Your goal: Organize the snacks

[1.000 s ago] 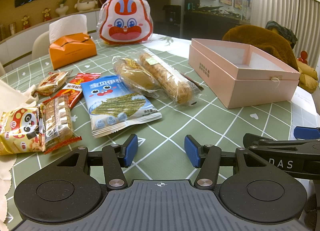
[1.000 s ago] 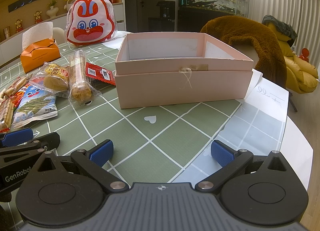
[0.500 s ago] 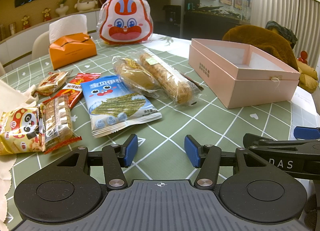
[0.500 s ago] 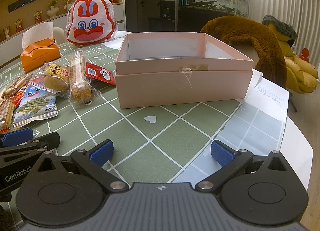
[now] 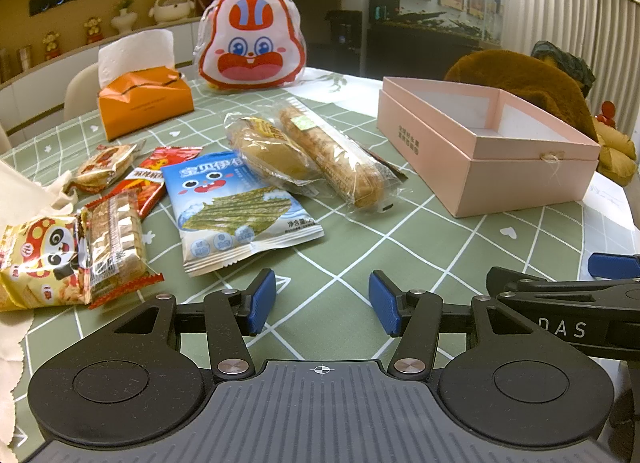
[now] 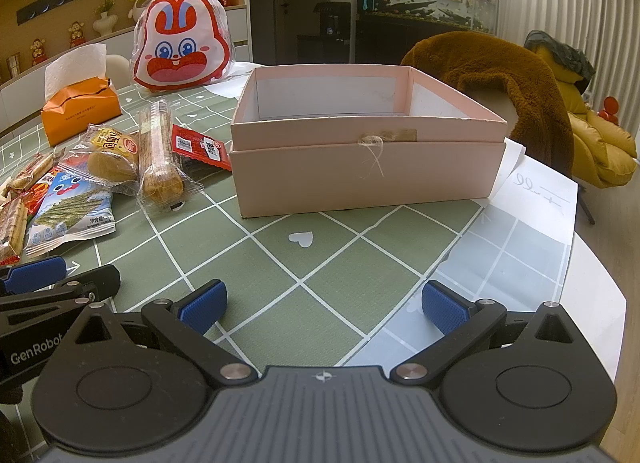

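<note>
Several snack packs lie on the green checked tablecloth: a blue seaweed pack (image 5: 236,211), two clear-wrapped breads (image 5: 332,159), a wafer bar (image 5: 114,239), a yellow panda pack (image 5: 36,263) and red packets (image 5: 150,183). An open, empty pink box (image 5: 488,151) stands to their right; it fills the middle of the right wrist view (image 6: 360,135). My left gripper (image 5: 322,301) is open and empty, low over the cloth in front of the seaweed pack. My right gripper (image 6: 322,307) is open wide and empty, in front of the box.
An orange tissue box (image 5: 144,101) and a rabbit-faced bag (image 5: 252,49) stand at the back of the table. A brown furry throw (image 6: 500,75) drapes a chair behind the box. White paper (image 6: 536,191) lies by the table's right edge.
</note>
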`<action>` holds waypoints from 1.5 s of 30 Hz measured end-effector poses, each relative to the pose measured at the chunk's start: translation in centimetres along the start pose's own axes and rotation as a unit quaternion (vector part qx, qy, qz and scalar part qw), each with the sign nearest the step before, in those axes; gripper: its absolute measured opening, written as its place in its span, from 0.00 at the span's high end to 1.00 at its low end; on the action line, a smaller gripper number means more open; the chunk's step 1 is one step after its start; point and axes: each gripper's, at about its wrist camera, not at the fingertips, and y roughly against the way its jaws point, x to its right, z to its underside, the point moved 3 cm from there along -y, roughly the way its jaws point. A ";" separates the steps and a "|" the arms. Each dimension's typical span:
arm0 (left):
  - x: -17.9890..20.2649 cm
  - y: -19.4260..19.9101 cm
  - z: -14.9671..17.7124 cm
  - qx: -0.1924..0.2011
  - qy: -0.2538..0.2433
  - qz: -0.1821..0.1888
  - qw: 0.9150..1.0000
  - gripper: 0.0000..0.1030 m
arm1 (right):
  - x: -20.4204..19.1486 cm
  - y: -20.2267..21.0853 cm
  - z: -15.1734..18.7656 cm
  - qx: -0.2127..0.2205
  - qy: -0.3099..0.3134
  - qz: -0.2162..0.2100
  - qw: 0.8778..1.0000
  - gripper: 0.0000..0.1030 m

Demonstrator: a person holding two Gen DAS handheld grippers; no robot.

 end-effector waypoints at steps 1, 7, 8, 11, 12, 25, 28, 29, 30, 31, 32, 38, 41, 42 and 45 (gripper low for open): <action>0.0 0.0 0.0 -0.001 -0.001 -0.001 1.000 0.43 | 0.0 0.0 0.0 0.000 0.000 0.000 1.000 0.00; -0.5 -0.3 -1.4 -0.051 0.007 0.010 0.999 0.50 | 0.3 -0.3 -1.2 -0.076 0.033 -0.034 0.996 0.00; -0.8 -0.6 -1.8 -0.070 0.017 0.016 0.997 0.53 | 0.4 0.0 -1.3 -0.085 0.036 -0.037 0.995 0.00; -2.1 -0.5 -3.0 -0.107 0.052 0.055 0.991 0.74 | 0.3 -0.2 -1.4 -0.115 0.040 -0.040 0.992 0.00; -2.4 -0.4 -3.3 -0.115 0.061 0.066 0.989 0.74 | 0.5 -0.1 -1.5 -0.119 0.041 -0.040 0.991 0.00; -14.3 2.3 -6.5 -0.072 0.184 -0.047 0.979 0.73 | -2.8 0.7 -4.0 -0.148 0.070 -0.058 0.985 0.04; -17.5 1.7 -6.9 -0.071 0.208 -0.087 0.972 0.72 | -4.2 1.2 -4.5 -0.142 0.093 -0.033 0.985 0.04; -18.5 1.4 -7.2 -0.064 0.206 -0.103 0.971 0.72 | -4.6 1.5 -4.5 -0.141 0.102 -0.033 0.984 0.04; -19.5 1.2 -7.2 -0.058 0.202 -0.120 0.970 0.71 | -4.8 1.8 -4.6 -0.137 0.108 -0.032 0.984 0.04; -20.7 0.9 -7.1 -0.059 0.203 -0.139 0.967 0.71 | -4.8 2.0 -4.6 -0.133 0.109 -0.029 0.985 0.04; -21.5 0.6 -6.8 -0.068 0.210 -0.150 0.964 0.70 | -4.7 2.2 -4.5 -0.133 0.107 -0.027 0.985 0.04; -22.7 0.5 -5.4 -0.084 0.225 -0.133 0.961 0.68 | -4.6 1.3 -3.8 -0.154 0.089 -0.041 0.983 0.04; -21.8 0.0 -5.2 -0.099 0.240 -0.098 0.961 0.68 | -5.2 1.1 -3.6 -0.158 0.098 -0.047 0.982 0.04; -21.4 -0.2 -5.1 -0.107 0.246 -0.081 0.960 0.68 | -5.5 1.2 -3.7 -0.156 0.102 -0.049 0.981 0.04; -19.7 -0.7 -4.3 -0.129 0.272 -0.028 0.953 0.68 | -6.0 1.3 -3.9 -0.154 0.106 -0.058 0.981 0.04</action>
